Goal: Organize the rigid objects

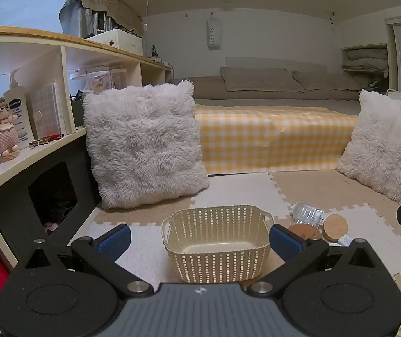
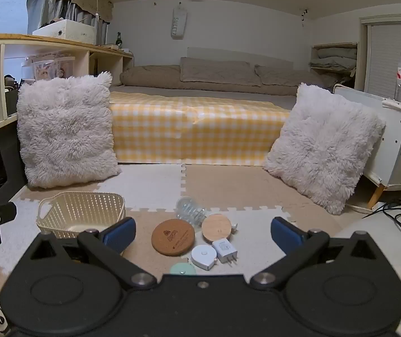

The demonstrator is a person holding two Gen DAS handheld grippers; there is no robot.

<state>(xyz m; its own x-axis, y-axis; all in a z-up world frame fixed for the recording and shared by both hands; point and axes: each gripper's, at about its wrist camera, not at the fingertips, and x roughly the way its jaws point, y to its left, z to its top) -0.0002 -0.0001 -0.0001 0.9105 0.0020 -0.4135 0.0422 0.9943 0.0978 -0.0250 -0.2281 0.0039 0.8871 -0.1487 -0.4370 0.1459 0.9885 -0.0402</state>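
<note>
Hovering above foam floor mat (image 2: 256, 196), left tongs (image 1: 199, 241) and right tongs (image 2: 203, 233) both spread wide, pinching nothing. Cream basket (image 1: 217, 241) empty, between left pads, untouched. Right of basket, cluster (tightly packed): cork coaster (image 2: 173, 237), wooden disc (image 2: 216, 228), white tape measure (image 2: 204, 257), plug adapter (image 2: 225, 250), clear ribbed bottle (image 2: 190, 210). Bare mat beyond. Wall pouch (image 2: 178, 26) reads "SWEET"; lotion bottle (image 1: 18, 112) "Vaseline".

The cream perforated plastic basket (image 1: 216, 241) looked smooth and slightly glossy; the round brown cork coaster (image 2: 173, 237) was matt and grainy; the white fluffy cushions (image 2: 65, 130) were shaggy.
</note>
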